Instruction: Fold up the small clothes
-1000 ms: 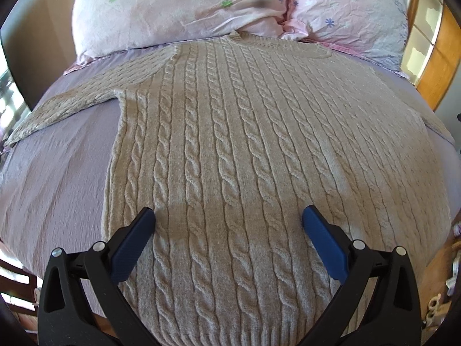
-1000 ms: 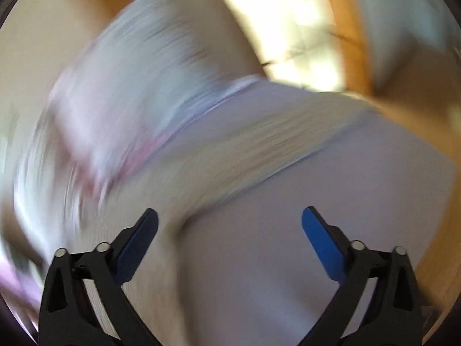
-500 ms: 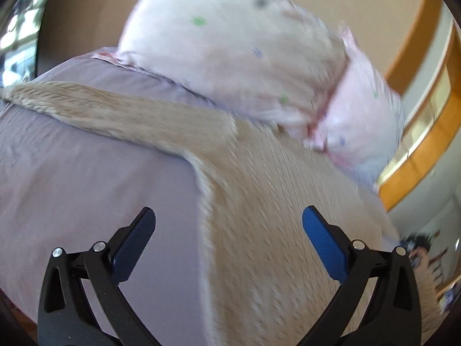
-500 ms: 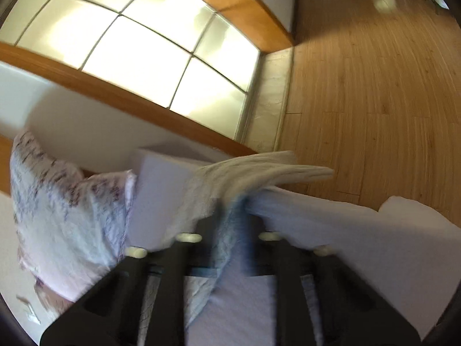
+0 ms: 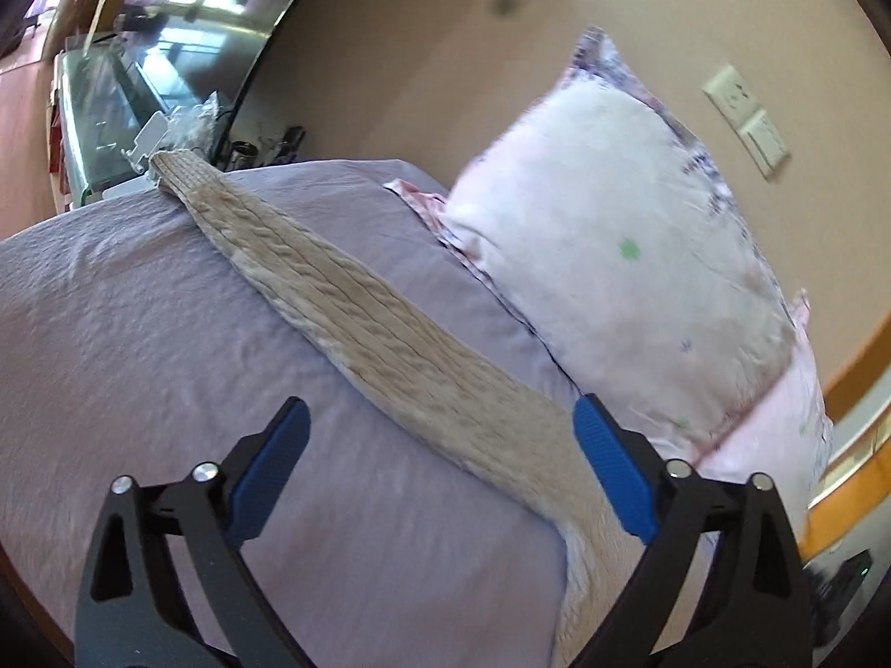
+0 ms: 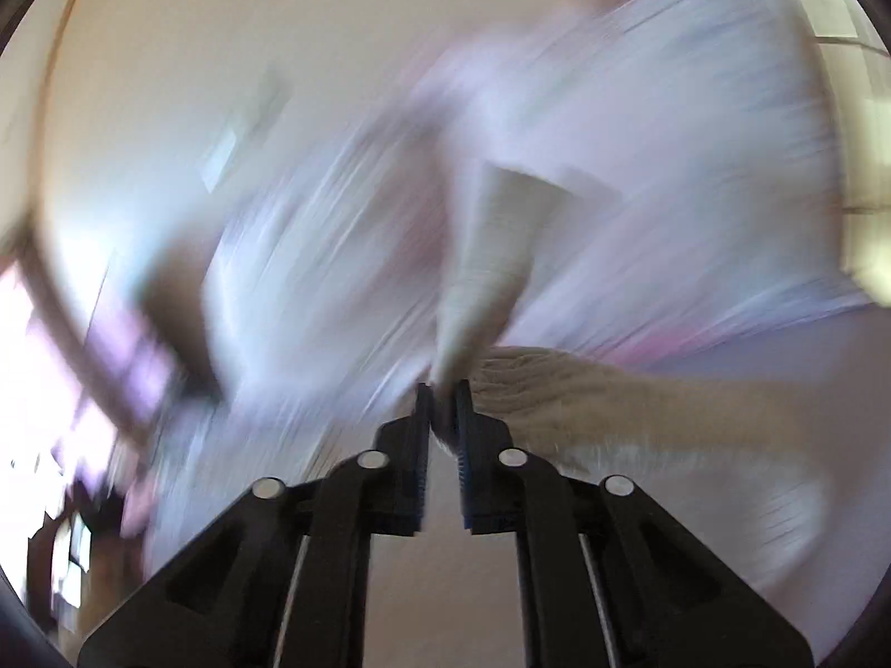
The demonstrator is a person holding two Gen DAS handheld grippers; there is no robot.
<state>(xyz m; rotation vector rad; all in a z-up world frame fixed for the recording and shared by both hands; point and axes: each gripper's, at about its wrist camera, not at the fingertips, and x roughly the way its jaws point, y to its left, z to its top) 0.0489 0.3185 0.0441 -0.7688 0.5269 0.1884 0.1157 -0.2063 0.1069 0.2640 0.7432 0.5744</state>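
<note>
A beige cable-knit sweater lies on a lilac bed sheet [image 5: 139, 345]. In the left wrist view its left sleeve [image 5: 356, 300] stretches flat from near my left gripper [image 5: 440, 440] to the bed's far edge. That gripper is open and empty, its blue pads on either side of the sleeve's shoulder end. In the blurred right wrist view my right gripper [image 6: 442, 389] is shut on the sweater's other sleeve [image 6: 490, 256], whose cuff end stands up above the jaws; more of the knit [image 6: 612, 395] trails to the right.
Two pale pink patterned pillows [image 5: 612, 256] lie at the head of the bed against a beige wall with a socket plate [image 5: 746, 117]. A glass-topped stand with clutter [image 5: 111, 106] stands beyond the bed's far edge.
My left gripper has swung left from the sweater's body to its left sleeve, staying open. My right gripper closed on the right sleeve and has lifted it, swinging towards the pillows.
</note>
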